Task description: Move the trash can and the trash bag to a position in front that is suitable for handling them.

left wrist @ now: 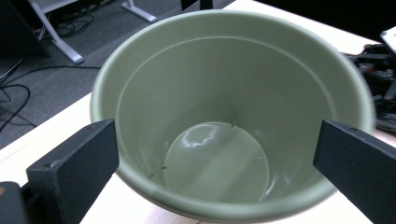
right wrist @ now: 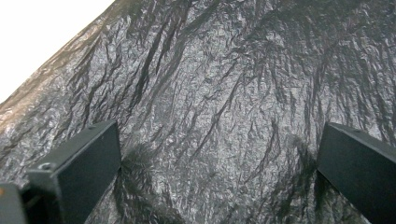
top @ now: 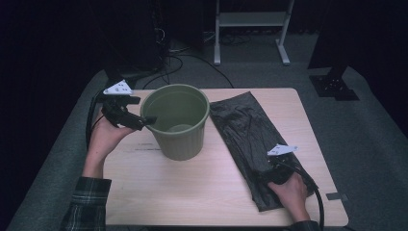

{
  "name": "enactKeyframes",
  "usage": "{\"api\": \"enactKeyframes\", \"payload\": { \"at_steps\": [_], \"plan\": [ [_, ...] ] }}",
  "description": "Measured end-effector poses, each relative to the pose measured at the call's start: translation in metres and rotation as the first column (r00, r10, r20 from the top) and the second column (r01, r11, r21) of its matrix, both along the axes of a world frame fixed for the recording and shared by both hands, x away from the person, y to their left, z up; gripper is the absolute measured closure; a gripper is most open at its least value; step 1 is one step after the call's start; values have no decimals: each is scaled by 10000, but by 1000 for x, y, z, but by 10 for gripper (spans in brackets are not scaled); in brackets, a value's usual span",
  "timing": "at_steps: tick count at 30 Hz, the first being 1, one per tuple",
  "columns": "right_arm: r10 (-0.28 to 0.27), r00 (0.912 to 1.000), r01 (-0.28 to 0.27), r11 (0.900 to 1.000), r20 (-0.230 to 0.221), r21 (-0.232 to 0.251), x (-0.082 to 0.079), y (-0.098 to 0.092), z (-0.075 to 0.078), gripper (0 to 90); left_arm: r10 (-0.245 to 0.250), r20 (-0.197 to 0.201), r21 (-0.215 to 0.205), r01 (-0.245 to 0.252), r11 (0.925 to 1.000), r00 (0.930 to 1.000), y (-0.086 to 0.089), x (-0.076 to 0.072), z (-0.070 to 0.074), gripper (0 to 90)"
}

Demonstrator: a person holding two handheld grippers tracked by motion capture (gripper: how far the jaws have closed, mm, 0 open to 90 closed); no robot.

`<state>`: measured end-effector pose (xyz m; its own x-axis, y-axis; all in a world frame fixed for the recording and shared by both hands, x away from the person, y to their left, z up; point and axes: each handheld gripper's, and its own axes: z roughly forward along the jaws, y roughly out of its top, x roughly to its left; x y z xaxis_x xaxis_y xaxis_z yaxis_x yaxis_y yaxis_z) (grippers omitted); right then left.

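Right of the round, ribbed olive-green plastic bucket (top: 176,120), the right claw (top: 272,169) hovers wide open over the crumpled black plastic bag (top: 245,130) flat on the light wooden desk (top: 192,187), while the left claw (top: 144,120), jaws wide, meets the bucket's left rim.

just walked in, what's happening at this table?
A person works two hand-held tongs at a light wooden table. The left tongs sit at the rim of a round green plastic bin, jaws wide open on either side of it, not gripping; the bin is upright and empty. The right tongs are open too, lowered over a crumpled black plastic bag lying flat to the right of the bin. Nothing is grasped yet. It looks like the start of lining the bin.
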<state>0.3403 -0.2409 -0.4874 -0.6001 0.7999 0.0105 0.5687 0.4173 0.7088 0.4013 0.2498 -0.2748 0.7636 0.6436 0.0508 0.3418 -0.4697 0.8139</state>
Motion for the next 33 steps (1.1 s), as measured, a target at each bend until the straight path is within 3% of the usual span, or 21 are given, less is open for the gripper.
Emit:
{"api": "enactKeyframes", "payload": {
  "at_steps": [8, 14, 18, 24, 28, 33],
  "plan": [
    [0, 10000, 0, 10000, -2, -3, 0, 0, 0, 0, 512, -282, 511, -497, 9975, 9983, 6, 22, -15, 0],
    [11, 10000, -11, 10000, 5, -10, 0, 0, 0, 0, 447, -556, 447, -423, 9981, 9974, 5, 32, -27, 0],
    [14, 10000, -14, 10000, -3, 0, 0, 0, 0, 0, 402, -929, 675, -340, 9971, 9949, 2, 39, -35, 0],
    [16, 10000, -16, 10000, -2, -2, 0, 0, 0, 0, 456, -1092, 703, -381, 9968, 9930, 2, 38, -35, 0],
    [17, 10000, -17, 10000, -2, -3, 0, 0, 0, 0, 353, -1264, 407, -303, 9987, 9914, 4, 37, -38, 0],
    [29, 10000, -29, 10000, 6, -12, 0, 0, 0, 0, 421, -1322, 359, -376, 9986, 9903, 1, 32, -39, 0]
  ]
}}
